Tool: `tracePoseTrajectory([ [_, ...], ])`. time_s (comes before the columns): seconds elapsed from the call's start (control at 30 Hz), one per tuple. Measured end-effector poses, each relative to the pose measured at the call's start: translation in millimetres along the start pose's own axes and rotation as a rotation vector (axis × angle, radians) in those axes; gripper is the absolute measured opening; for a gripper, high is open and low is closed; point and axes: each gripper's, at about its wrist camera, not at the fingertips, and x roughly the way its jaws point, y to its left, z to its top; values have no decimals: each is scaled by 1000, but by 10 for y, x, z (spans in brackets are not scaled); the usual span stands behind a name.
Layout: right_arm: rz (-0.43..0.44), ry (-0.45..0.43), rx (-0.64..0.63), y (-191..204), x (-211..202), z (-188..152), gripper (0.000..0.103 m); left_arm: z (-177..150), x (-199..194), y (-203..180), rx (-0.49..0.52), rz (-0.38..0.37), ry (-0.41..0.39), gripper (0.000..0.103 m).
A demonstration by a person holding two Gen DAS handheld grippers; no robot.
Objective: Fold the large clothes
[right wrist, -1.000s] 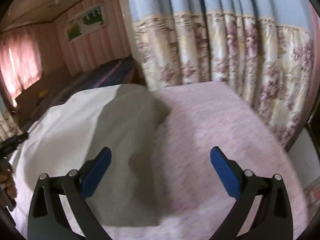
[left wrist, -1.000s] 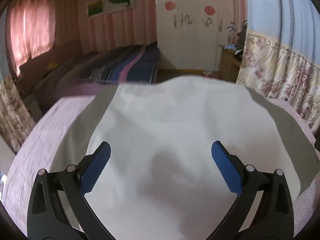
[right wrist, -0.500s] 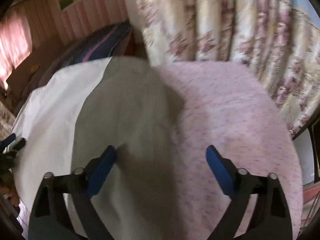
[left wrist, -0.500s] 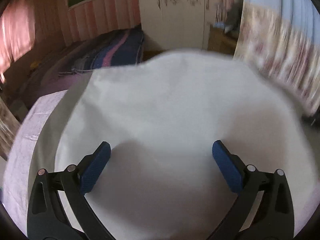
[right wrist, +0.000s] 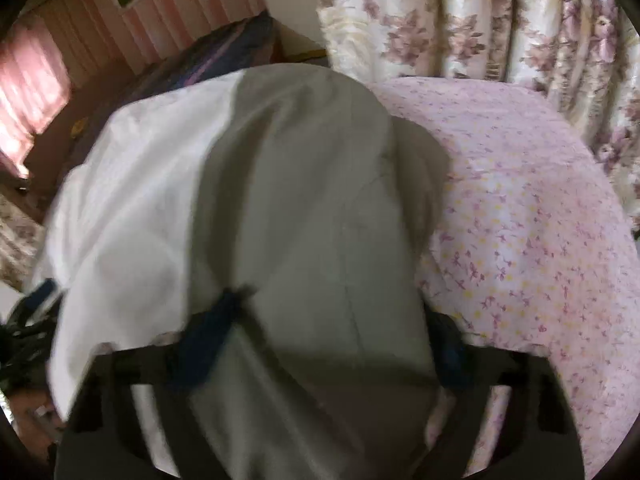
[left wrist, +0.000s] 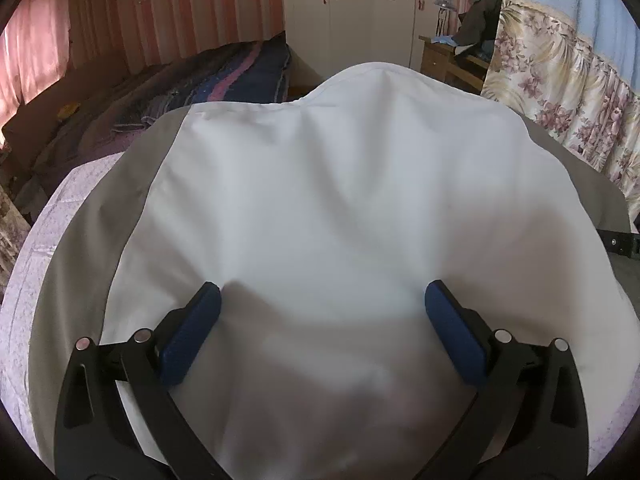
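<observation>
- White and grey cloth makes up the large garment (left wrist: 320, 184), which lies spread on a bed with a pink floral bedspread (right wrist: 520, 208); its white body sits in the middle and a grey sleeve (right wrist: 312, 200) runs along each side.
- Left hand-held gripper (left wrist: 322, 308): jaws wide apart, poised directly over the white body, holding nothing. The garment extends forward and away from it.
- Right hand-held gripper (right wrist: 332, 320): jaws wide, straddling the grey sleeve, which runs lengthwise straight ahead between the blue pads (right wrist: 208, 336). The view is blurred; contact cannot be confirmed.
- Judgement: the right hand-held gripper is nearer a graspable edge, so the sleeve fold inward across the body looks the likely next step.
- Room: flowered curtain (right wrist: 480, 20) beside the bed, a second bed with a striped blanket (left wrist: 224, 72) beyond, and a white wardrobe (left wrist: 360, 12) on the far wall.
</observation>
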Motion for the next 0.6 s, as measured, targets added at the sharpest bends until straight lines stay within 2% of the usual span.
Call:
tracePoseTrajectory([
  [0.03, 0, 1, -7, 21, -12, -3, 66, 8, 4, -1, -3, -2, 0, 100],
  [0.1, -2, 1, -34, 85, -45, 5, 48, 15, 9, -9, -3, -1, -1, 100],
  [0.17, -19, 2, -57, 170, -72, 18, 40, 23, -13, 11, -22, -6, -7, 100],
  [0.2, -43, -3, -69, 209, -119, 14, 32, 25, -75, 46, -50, -19, -17, 100],
  [0.23, -71, -21, -94, 279, -190, 27, 29, 30, -171, 95, -96, -26, -40, 100],
  [0.3, -66, -54, -106, 324, -328, 54, 18, 60, -359, 126, -158, -15, -89, 100],
  [0.37, -21, -79, -91, 338, -495, 104, 14, 132, -438, 19, -128, 8, -106, 100],
  [0.43, 11, -86, -94, 360, -598, 150, 12, 211, -370, -153, -76, 19, -57, 100],
  [0.6, 77, -95, -86, 466, -877, 288, 9, 209, -127, -435, -46, 29, -3, 98],
])
